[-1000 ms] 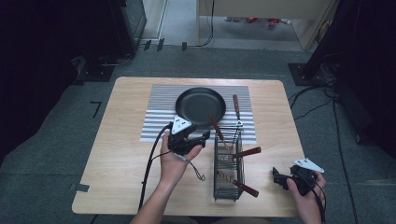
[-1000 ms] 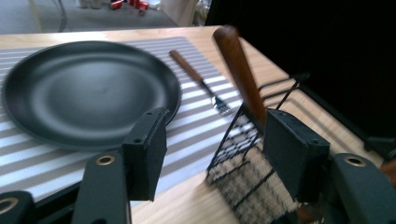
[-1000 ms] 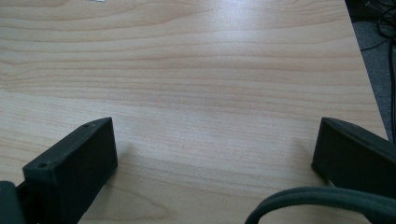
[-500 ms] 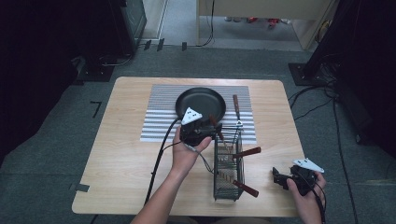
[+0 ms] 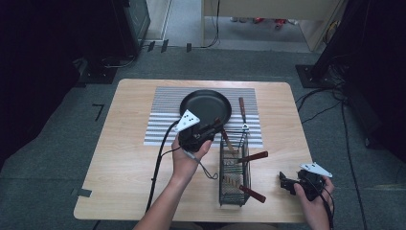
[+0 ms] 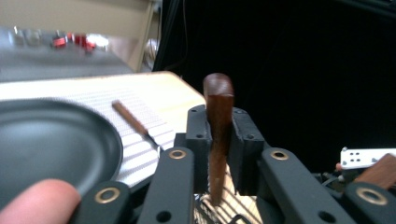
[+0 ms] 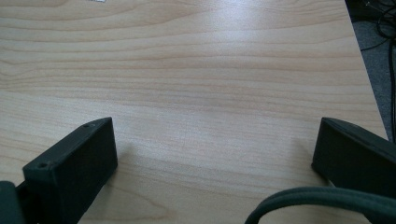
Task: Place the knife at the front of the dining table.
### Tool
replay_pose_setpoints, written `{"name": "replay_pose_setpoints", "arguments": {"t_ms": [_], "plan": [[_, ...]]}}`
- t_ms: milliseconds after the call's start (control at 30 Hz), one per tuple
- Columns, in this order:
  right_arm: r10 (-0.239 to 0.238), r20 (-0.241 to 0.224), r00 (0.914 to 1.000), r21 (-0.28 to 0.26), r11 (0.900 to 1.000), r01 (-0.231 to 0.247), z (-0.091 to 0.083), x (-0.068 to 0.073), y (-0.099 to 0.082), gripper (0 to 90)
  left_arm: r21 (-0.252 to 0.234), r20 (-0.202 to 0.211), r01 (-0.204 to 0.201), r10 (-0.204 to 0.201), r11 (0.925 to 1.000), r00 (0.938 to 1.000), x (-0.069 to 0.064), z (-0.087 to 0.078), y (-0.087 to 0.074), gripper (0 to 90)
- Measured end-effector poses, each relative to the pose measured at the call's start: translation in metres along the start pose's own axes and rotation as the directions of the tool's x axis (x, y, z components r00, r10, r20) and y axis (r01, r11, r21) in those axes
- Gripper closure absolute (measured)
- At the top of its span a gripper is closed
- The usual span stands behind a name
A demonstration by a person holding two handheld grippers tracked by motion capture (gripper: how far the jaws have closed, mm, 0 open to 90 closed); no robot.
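Wooden handle [image 6: 218, 122], likely a utensil's, clamped in left gripper [image 6: 219, 140] fingers [image 6: 198, 140].

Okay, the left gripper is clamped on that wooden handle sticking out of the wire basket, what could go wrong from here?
The left gripper grips the wooden handle well below its tip, so the utensil may swing when lifted. Its lower end sits inside the wire basket, so it could snag the wires and drag or tip the basket. The frying pan lies close behind and may get bumped.

Black hand-held gripper [image 5: 214, 130], brass-ringed screw holes
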State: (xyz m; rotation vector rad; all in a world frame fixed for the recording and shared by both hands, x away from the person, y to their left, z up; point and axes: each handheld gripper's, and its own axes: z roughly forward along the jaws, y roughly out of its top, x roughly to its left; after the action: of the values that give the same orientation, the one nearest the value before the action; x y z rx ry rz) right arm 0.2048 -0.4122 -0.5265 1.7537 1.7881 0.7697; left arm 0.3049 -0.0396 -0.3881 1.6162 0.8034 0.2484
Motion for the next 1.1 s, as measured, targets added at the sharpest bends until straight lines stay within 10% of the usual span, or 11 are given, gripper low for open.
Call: {"name": "replay_pose_setpoints", "arguments": {"t_ms": [167,367,500,633,1100], "plan": [[0.000,0.000,1.0000,0.000,1.0000,0.000,0.000,0.000,0.000,0.0,0.031,0.004,-0.093,0.093,0.9952,0.9957,-0.009,0.000,0.000,81.7],[-0.002,0.000,1.0000,-0.001,1.0000,0.002,0.000,0.000,0.000,0.0,0.033,-0.017,-0.061,0.062,0.9976,0.9979,-0.005,0.003,-0.001,80.8],[-0.001,0.000,1.0000,0.000,1.0000,0.001,0.000,0.000,0.000,0.0,0.141,-0.039,-0.061,0.067,0.9881,0.9970,-0.001,0.020,-0.015,79.0],[-0.001,0.000,1.0000,0.000,1.0000,0.001,0.000,0.000,0.000,0.0,0.130,-0.027,0.006,-0.002,0.9914,0.9996,0.006,0.025,-0.020,80.4],[-0.001,0.000,1.0000,0.000,1.0000,0.001,0.000,0.000,0.000,0.0,0.105,-0.069,-0.014,0.022,0.9944,0.9974,-0.004,0.021,-0.022,82.1]]}}
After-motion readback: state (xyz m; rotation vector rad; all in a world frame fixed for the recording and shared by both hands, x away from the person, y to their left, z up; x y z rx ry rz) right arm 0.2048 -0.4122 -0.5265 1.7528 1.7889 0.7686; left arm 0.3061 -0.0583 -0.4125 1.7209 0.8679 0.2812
